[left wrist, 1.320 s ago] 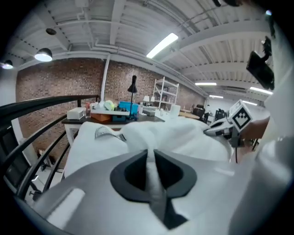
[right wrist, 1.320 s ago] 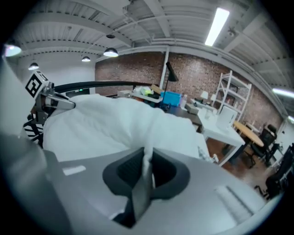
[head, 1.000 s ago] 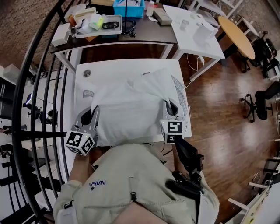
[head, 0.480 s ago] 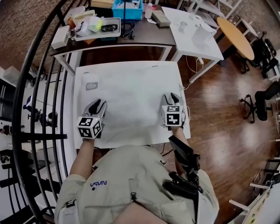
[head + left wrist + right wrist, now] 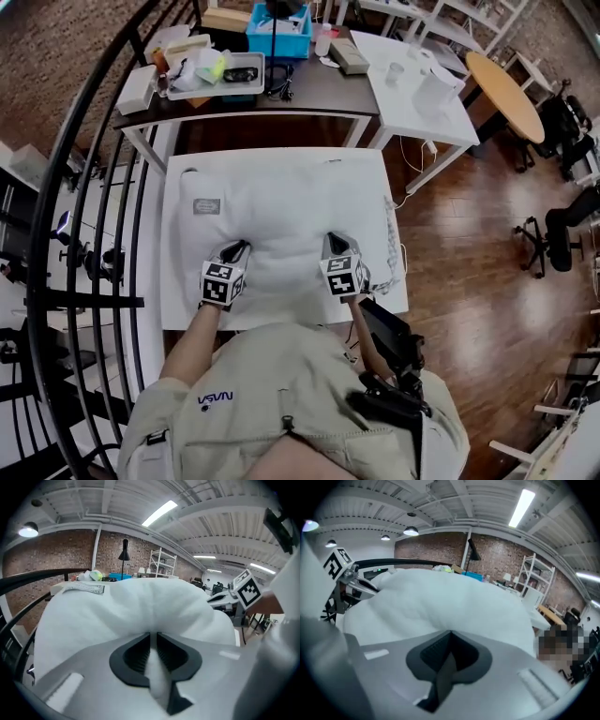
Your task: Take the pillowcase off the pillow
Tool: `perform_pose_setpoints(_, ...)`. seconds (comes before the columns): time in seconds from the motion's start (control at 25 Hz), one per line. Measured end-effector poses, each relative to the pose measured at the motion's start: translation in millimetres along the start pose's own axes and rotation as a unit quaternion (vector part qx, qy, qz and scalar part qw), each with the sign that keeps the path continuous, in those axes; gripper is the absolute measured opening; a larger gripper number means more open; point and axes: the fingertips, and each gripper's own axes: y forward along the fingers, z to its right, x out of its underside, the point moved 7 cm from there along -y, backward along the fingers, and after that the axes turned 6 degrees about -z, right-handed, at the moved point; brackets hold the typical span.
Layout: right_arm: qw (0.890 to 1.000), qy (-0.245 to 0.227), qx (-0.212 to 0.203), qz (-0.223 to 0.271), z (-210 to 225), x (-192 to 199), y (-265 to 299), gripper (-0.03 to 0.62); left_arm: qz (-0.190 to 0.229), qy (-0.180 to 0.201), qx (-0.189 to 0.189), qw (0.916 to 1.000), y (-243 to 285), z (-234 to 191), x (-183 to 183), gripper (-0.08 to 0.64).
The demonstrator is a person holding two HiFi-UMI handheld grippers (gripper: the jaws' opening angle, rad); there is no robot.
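Pinching the pillow at its near edge, the left claw has just closed; right claw is shut alongside; pillow lies crosswise beyond both.

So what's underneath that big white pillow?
A white table: its top shows as a bare border around the pillow. Whatever lies directly beneath the pillow is covered, so I can't tell whether anything else is there.
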Motion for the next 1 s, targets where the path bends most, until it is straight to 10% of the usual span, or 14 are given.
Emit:
perform_pose_setpoints(0.56,0.987,0.129,0.042,0.081,-31.8,-9.2,-91.9,0.003,0.146,0.048,-0.041,0.9873,-96.1,36.8,-17.9,0.005)
perform_pose_setpoints(1.0,0.967,0.129,0.050,0.215,-44.8,-29.0,-178.4,0.003,0.231,0.031,-0.082,0.9691,-163.7,72.0,-39.1,0.005)
